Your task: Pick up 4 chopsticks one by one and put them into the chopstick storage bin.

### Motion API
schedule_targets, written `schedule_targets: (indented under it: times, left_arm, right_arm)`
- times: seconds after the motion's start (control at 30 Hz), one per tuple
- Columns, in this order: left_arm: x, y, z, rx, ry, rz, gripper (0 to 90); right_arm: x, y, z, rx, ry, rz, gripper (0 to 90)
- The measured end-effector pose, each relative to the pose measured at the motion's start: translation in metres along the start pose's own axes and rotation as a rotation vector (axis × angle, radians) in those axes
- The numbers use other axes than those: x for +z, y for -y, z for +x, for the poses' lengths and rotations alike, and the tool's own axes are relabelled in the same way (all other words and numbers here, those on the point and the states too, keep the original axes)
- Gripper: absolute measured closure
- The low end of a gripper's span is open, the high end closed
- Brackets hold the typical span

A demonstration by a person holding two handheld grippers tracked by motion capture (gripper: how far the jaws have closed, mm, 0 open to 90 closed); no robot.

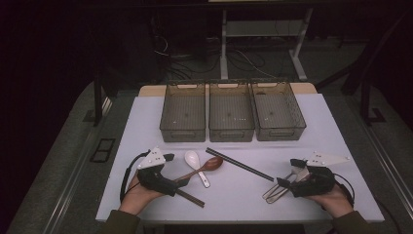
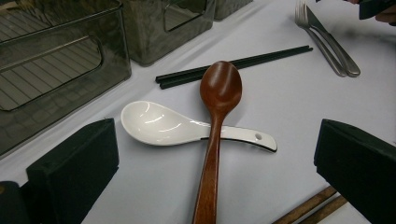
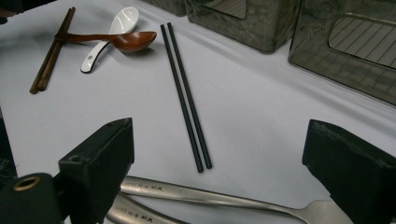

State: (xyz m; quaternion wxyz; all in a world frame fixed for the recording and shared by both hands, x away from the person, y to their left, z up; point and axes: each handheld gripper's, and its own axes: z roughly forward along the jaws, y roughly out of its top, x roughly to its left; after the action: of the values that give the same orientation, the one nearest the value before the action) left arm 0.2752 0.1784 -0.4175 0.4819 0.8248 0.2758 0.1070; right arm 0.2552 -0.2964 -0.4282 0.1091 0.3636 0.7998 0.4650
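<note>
While both grippers gape, wooden spoon (image 2: 215, 126) lies between left gripper (image 2: 215, 186) jaws, cutlery (image 3: 219, 198) between right gripper (image 3: 219, 186) jaws.

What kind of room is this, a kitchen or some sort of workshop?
Most likely a lab or test bench rather than a kitchen. Cutlery such as the wooden spoon lies on a plain white table before three empty bins, with loose cables on the floor behind.
</note>
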Motion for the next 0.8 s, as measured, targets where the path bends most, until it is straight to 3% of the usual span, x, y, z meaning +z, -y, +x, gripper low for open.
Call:
schedule_targets:
  times: [0.47,0.8]
  left_arm:
    - [-0.002,0.002,-0.004,-0.007,-0.002,-0.001,0.0]
    - [-0.004,0.004,-0.004,-0.005,0.001,-0.002,0.0]
  right_arm:
    - [0.000,-0.007,0.001,-0.007,-0.019,0.024,8.6]
    - [0.006,-0.018,0.003,-0.017,0.001,0.052,8.7]
